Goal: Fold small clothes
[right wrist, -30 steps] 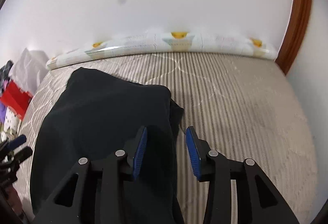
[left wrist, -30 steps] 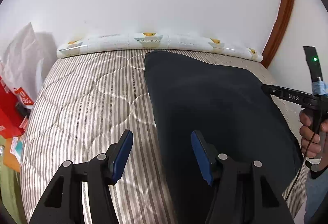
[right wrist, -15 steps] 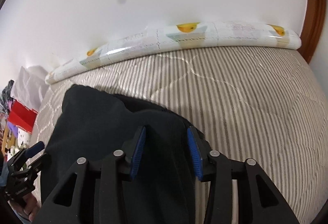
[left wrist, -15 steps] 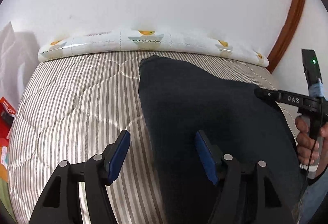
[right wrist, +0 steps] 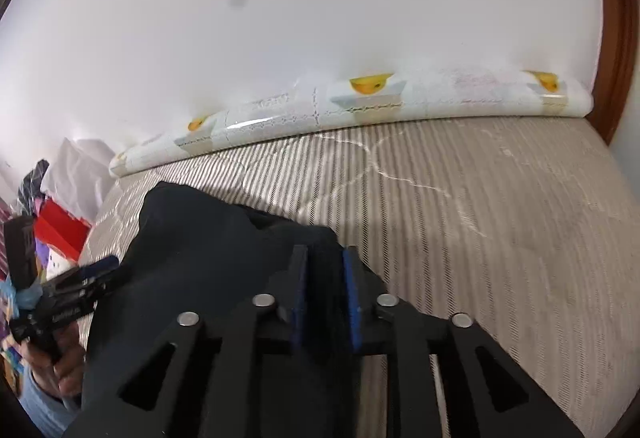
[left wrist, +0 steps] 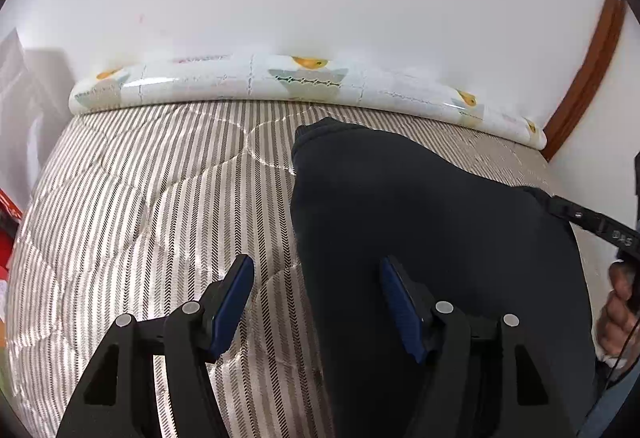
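Note:
A dark navy garment [left wrist: 420,222] lies on the striped quilted mattress [left wrist: 152,197], reaching toward the far edge. My left gripper [left wrist: 316,302] is open and straddles the garment's left edge, its left finger over the mattress and its right finger over the cloth. In the right wrist view my right gripper [right wrist: 324,286] is shut on the right edge of the garment [right wrist: 208,262], with dark cloth between the blue pads. The right gripper also shows at the right edge of the left wrist view [left wrist: 588,222].
A white wall rises behind the mattress, with a rolled patterned sheet [left wrist: 304,81] along the far edge. A brown door frame [left wrist: 588,69] stands at the right. Red boxes and bags [right wrist: 60,230] are piled left of the bed.
My right gripper has closed on the garment's right edge; it was open half a second ago. Both grippers have moved forward toward the wall, and the left stays open.

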Available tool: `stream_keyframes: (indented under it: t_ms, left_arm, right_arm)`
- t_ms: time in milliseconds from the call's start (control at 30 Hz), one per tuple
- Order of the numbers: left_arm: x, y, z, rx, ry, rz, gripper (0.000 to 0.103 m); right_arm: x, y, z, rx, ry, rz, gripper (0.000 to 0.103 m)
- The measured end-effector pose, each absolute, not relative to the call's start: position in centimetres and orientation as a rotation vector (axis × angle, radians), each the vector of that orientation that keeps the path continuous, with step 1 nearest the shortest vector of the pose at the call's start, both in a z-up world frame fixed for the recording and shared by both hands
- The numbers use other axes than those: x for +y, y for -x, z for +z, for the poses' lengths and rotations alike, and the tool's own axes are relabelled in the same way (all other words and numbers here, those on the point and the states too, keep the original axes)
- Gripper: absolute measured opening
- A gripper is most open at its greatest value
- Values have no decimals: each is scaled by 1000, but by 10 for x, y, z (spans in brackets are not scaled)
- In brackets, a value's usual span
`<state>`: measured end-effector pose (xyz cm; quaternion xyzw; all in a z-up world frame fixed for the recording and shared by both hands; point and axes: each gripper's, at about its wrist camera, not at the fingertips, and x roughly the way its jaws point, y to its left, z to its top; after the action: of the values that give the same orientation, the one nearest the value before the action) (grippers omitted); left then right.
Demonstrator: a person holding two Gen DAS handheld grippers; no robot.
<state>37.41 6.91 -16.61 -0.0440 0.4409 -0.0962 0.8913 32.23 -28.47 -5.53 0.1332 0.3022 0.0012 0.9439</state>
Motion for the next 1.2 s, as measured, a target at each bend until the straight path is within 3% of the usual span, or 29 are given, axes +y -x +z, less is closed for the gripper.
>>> stream_keyframes:
  t_ms: [67,333,400,467,600,700,900,967,1100,1133,1167,1200]
  left_arm:
    - [67,-370,-164,916,80,-211,62]
    - [64,-340,-151,914,84,-243,63]
    - [66,-328,-150,918,93,-252,63]
    - [68,-316,-151,921,99,-255,63]
    - [71,-293,-149,909,96,-249,63]
    - [71,-281,-146,897,89,-240,63]
    - [70,-261,-143,889,71,-234,63]
    - [70,-256,-142,887,76,-235,63]
    - [70,-244,-142,881,92,-235,63]
    - [70,-242,-142,880,93,-235,63]
    - [69,-239,-142,877,92,-236,63]
    - [68,-236,-142,871,84,-230,63]
  right_arm:
    - [-282,-300,-53,617,-214,-24,37]
    - [-268,-243,-78,688,-220,56,38]
    - [-267,-239,-89,705,-253,83,35]
    - [-265,-236,-96,711,-288,143,8]
    - [-270,-209,-88,562,-268,124,6]
    - [-264,-209,-91,569,-256,78,6]
    - [-262,-192,-90,577,-298,50,12]
    - [-269,-187,-96,606,-321,59,28]
    - [-279,-182,-116,654,-389,48,33]
    - [-279,-181,-120,661,-405,56,27]
    - [-280,-179,-125,662,-428,77,8]
    - [-280,-177,-128,656,-435,89,6]
